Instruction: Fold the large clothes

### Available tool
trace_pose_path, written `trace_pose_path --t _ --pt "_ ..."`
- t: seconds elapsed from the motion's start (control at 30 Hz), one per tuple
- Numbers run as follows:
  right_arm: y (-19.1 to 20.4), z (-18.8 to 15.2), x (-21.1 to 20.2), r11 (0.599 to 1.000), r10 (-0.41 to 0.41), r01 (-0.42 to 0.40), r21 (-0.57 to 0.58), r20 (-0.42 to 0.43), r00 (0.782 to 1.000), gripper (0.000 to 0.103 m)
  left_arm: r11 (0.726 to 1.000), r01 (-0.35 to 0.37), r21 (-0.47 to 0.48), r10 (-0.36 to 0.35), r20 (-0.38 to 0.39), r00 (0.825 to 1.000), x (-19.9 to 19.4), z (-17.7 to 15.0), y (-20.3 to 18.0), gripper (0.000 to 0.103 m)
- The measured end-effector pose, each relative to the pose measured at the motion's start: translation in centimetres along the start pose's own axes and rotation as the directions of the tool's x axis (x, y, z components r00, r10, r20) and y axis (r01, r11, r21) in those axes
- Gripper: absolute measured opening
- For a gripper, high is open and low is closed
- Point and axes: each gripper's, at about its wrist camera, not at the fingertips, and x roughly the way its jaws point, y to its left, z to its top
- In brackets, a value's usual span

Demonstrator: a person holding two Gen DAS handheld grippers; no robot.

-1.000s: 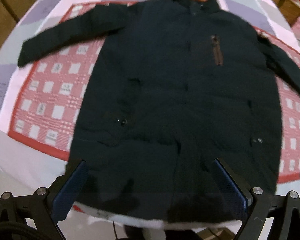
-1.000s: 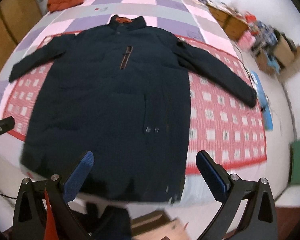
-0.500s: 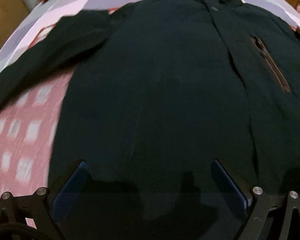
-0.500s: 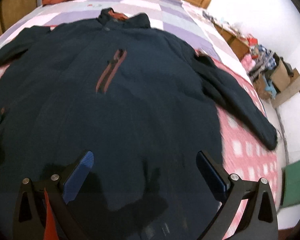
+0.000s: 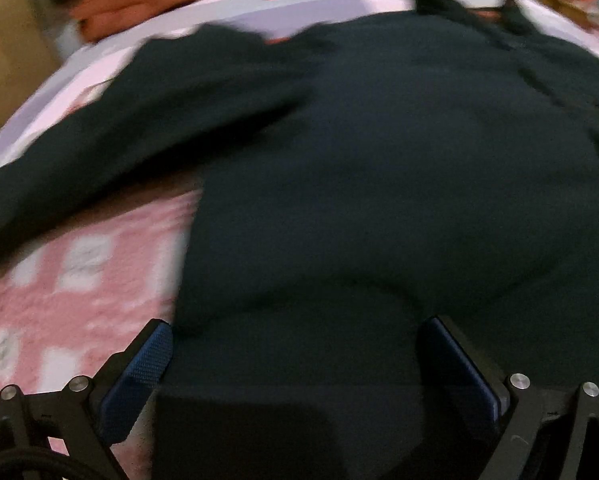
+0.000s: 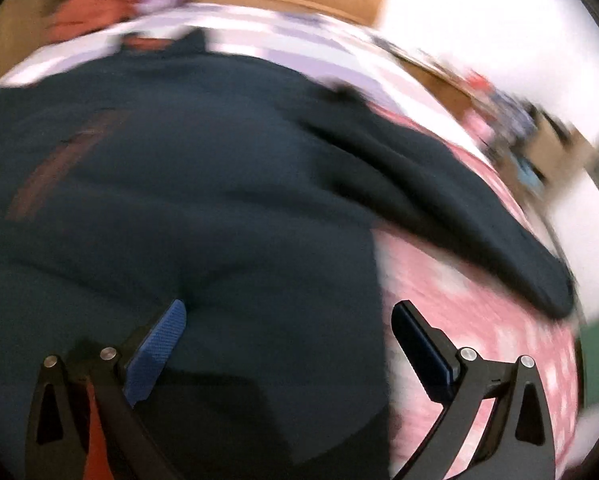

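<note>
Both grippers have dropped low over the coat since 1 second ago. Left gripper (image 5: 295, 356) and right gripper (image 6: 289, 344) gape wide, holding nothing. Dark coat (image 5: 379, 180) fills each frame's centre, collar at top, sleeves spread sideways across the pink bedspread (image 5: 79, 280).

1. The left tool (image 5: 295, 354) has black angular linkage arms with round silver screws, and its fingers (image 5: 139, 376) wear dark blue knurled pads.
2. A black cable loops at its 7 o'clock corner.
3. The right tool (image 6: 289, 346) matches: black frame, silver screws, blue textured pads (image 6: 155, 354).
</note>
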Motion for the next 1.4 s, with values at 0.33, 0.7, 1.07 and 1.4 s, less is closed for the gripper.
trace_pose_path --t 0.33,0.7,1.07,1.4 --pt "7.9 -6.2 -9.4 0.986 0.044 -0.035 -0.166 0.051 0.998 0.103 0.993 0.121 0.013 -0.12 -0.035 0.992 -9.1 -5.7 -5.2 0.103" --pt "3.0 -16.0 -11.2 0.987 -0.025 0.023 -0.159 -0.009 1.0 0.103 1.0 -0.016 0.016 0.017 -0.064 0.998 -14.0 -15.3 -3.1 0.103" --pt "-0.8 -18.4 -14.4 0.984 -0.168 0.164 -0.071 -0.07 0.983 0.103 0.992 -0.122 -0.019 0.12 -0.098 0.988 -16.2 -18.0 0.1 0.103" --pt "2.4 -23.1 -16.5 0.983 -0.116 0.105 -0.153 -0.064 0.991 0.103 0.995 -0.092 -0.037 0.091 -0.031 0.995 -17.1 -14.0 -4.0 0.103"
